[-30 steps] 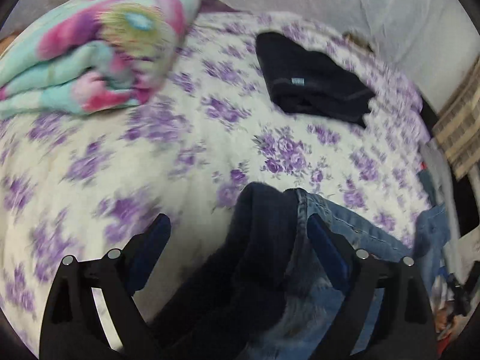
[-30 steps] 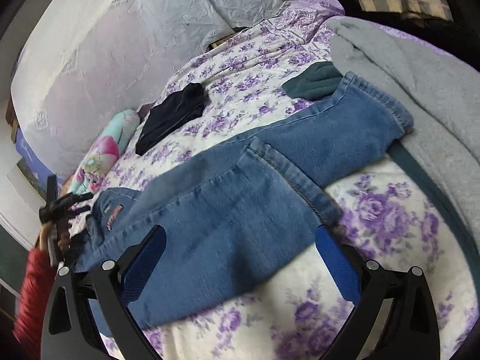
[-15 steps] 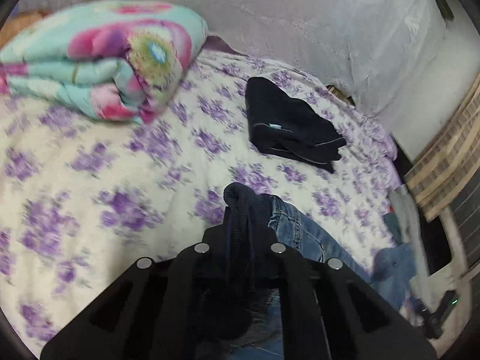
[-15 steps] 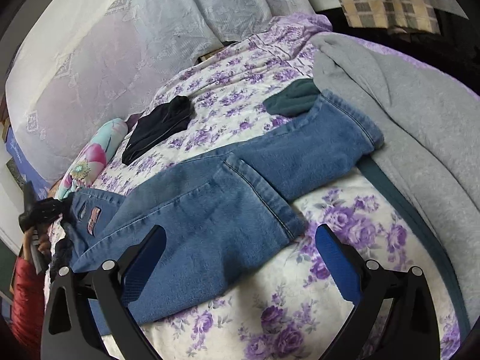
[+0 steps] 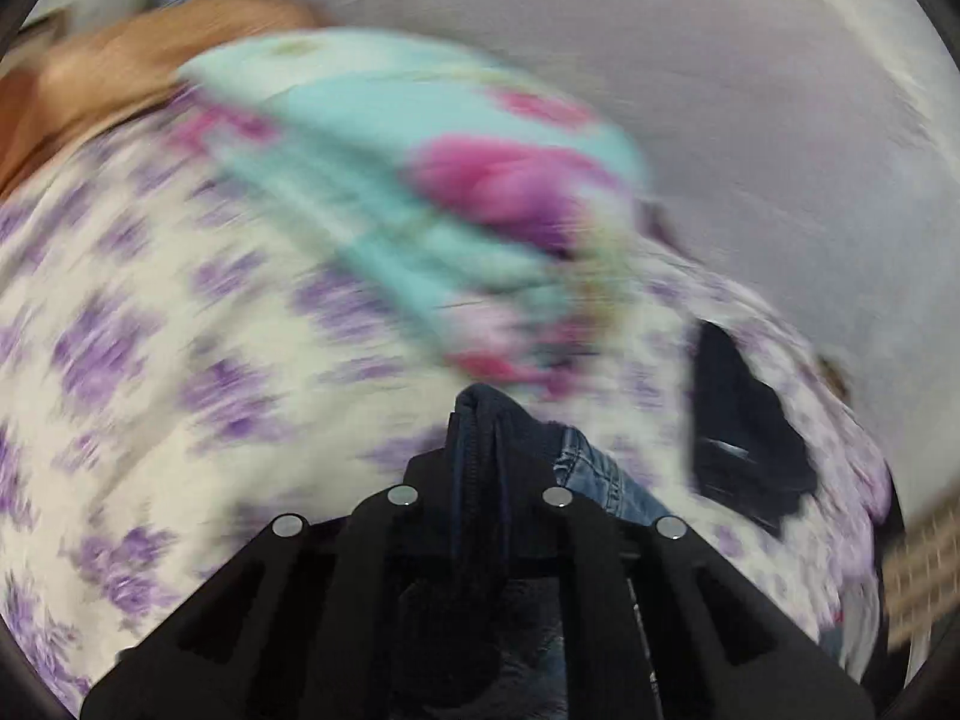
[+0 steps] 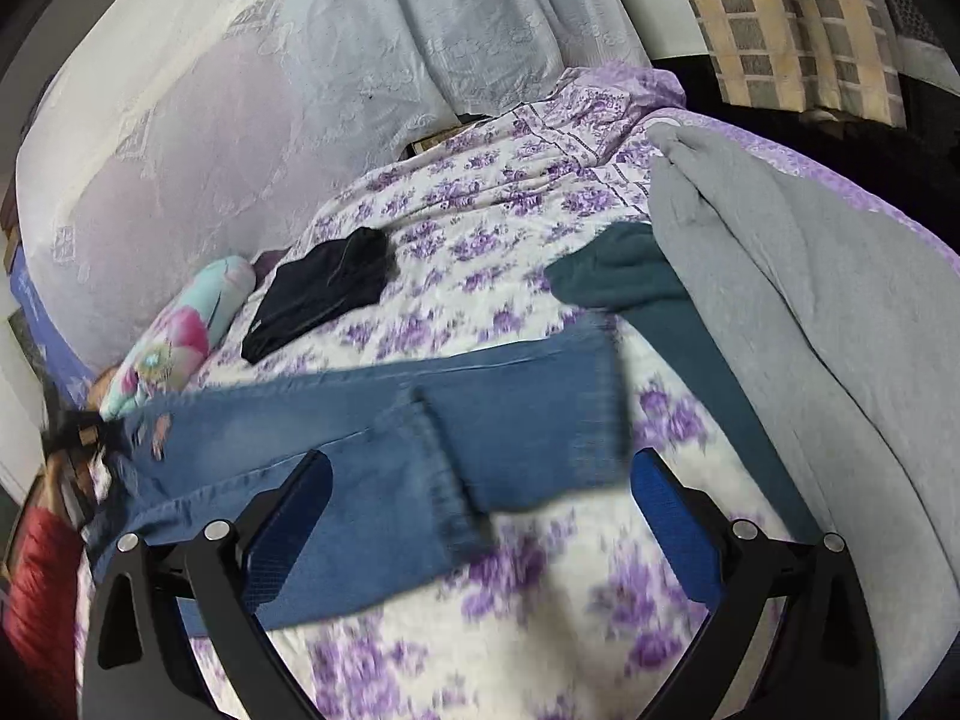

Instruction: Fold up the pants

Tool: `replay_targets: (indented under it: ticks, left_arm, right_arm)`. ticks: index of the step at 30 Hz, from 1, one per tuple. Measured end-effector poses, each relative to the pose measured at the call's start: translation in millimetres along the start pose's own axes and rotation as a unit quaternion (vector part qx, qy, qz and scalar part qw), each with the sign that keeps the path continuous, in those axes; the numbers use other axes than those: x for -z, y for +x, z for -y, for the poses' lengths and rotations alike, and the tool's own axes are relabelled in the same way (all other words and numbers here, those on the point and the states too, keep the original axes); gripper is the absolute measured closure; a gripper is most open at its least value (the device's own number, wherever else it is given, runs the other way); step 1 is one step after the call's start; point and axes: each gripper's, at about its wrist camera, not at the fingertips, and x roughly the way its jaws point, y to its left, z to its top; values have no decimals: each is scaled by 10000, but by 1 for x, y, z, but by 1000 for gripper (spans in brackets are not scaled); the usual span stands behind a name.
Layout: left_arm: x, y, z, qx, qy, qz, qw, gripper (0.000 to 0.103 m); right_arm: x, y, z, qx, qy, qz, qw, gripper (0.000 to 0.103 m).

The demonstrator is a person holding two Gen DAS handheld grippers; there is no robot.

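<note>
While my left gripper is clamping the jeans waistband, legs are trailing toward three o'clock before my right gripper, gaping; denim looks heavy, limp—hems next.

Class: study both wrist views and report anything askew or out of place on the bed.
The jeans lie askew: their two leg cuffs do not line up, one ending short of the other. The left gripper pinches the waistband end; the right gripper is open.

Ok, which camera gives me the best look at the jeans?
The right wrist view: the jeans lie stretched across the bed, both legs visible. The left wrist view shows only the bunched waistband end clamped in the left gripper, heavily blurred.
</note>
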Motion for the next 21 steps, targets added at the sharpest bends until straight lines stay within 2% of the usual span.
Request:
replay_targets:
  ticks: [1,3,4,5,7,9,10,11,12,14,15,16,17,21]
  left_arm:
    - [3,3,-7,-120,-8,-90,9999,93]
    - [12,0,-19,109,60,-359,9993,93]
    - [14,-11,-23,272,121,-396,9988,87]
    - [16,-22,-26,403,163,-435,9981,71]
    - [19,-51,-29,717,306,-533,9955,49]
    - [27,-84,-31,659,700,-436,9944,40]
    - [32,-96,-33,550,881,-387,9938,35]
    - [40,-111,-38,362,1051,-350,9932,29]
    - [45,-118,-44,238,1106,-353,9930,28]
    - [56,-130,-60,86,1099,-438,9929,28]
    - [61,-135,-71,63,1012,-506,9936,28]
    - [65,-138,-82,58,885,-557,9945,28]
    - [65,-137,-90,78,792,-597,9950,28]
    - [85,-120,-116,178,385,-1086,9932,28]
  right_arm:
    - [-4,4,2,75,8,-1,10000,3]
    - [-6,9,8,250,69,-19,9997,3]
    - [-7,14,14,184,199,-103,9996,3]
    - [-6,16,15,59,259,-176,9995,5]
    - [-5,28,14,-187,248,-473,9984,10]
    - [-3,41,8,-141,69,-678,9976,22]
    - [-1,50,4,-11,0,-801,9968,25]
    - [2,56,2,-2,7,-887,9961,33]
    - [6,62,0,-129,32,-1036,9945,46]
    - [19,77,-9,-563,41,-1452,9878,61]
    - [25,79,-15,-583,-49,-1511,9868,63]
    - [29,77,-23,-412,-307,-1387,9890,67]
    - [31,74,-29,-384,-483,-1306,9895,80]
    - [24,51,-31,-726,-379,-1068,9909,82]
